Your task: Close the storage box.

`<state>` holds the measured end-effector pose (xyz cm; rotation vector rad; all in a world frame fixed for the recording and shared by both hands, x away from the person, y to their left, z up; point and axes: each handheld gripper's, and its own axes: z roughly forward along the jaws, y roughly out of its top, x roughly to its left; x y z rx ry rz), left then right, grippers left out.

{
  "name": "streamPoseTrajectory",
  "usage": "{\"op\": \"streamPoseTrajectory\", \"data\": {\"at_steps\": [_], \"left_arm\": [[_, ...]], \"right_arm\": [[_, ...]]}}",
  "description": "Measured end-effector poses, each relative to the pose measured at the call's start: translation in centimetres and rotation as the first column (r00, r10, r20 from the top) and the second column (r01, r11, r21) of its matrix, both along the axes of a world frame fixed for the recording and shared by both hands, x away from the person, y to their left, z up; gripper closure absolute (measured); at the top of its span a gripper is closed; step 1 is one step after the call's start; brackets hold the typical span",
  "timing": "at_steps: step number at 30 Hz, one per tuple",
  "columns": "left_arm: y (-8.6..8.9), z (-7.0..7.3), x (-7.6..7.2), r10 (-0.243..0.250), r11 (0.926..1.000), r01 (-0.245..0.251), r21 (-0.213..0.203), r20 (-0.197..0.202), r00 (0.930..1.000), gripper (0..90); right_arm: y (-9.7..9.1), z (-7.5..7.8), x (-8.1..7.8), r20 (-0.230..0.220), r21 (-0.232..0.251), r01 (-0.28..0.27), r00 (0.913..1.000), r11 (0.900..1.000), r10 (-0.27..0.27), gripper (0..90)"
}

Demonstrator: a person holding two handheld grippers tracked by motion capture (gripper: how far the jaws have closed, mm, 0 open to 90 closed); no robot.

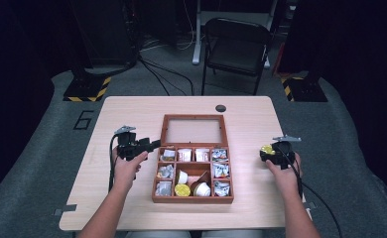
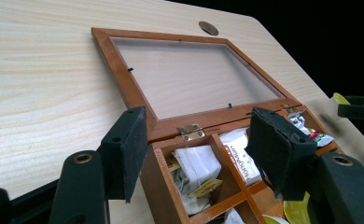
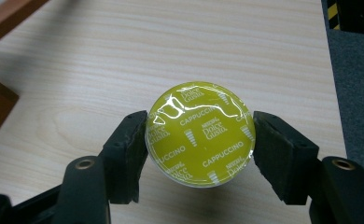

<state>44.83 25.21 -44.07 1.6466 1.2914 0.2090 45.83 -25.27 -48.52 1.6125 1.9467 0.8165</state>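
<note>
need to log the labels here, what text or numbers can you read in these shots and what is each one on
"Dolce Gusto": printed several times on the yellow foil lid of the coffee capsule between the right gripper's pads.
"CAPPUCCINO": repeated across that same lid.
"6": dark numeral on the grey floor left of the table.
Print on a white sachet in the wooden box: too blurred and angled to read.
Other packets in the box: too small to read.

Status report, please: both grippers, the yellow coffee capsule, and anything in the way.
Right gripper shut on round yellow foil-topped capsule, over bare table. Left gripper open, straddling the wooden compartment box's back left corner. Nothing in the way.
</note>
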Motion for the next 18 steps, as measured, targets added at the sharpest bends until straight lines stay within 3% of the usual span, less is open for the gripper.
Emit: {"op": "streamPoseTrajectory", "data": {"at_steps": [1,8,18], "left_arm": [[-0.01,-0.02,0.01,-0.001,1.0000,0.001,0.000,-0.001,1.0000,37.8],[-0.01,0.00,0.00,-0.001,1.0000,0.001,-0.003,-0.001,1.0000,37.8],[0.01,-0.02,0.02,0.000,1.0000,0.000,-0.004,-0.001,1.0000,37.8]], "right_arm": [[0.08,-0.07,-0.01,-0.018,0.001,0.011,0.9998,0.9999,-0.011,37.1],[0.37,-0.86,0.10,-0.030,-0.045,0.006,0.9995,0.9990,-0.007,36.9],[0.38,-0.96,0.05,-0.026,-0.037,0.012,0.9996,0.9993,-0.013,32.5]]}}
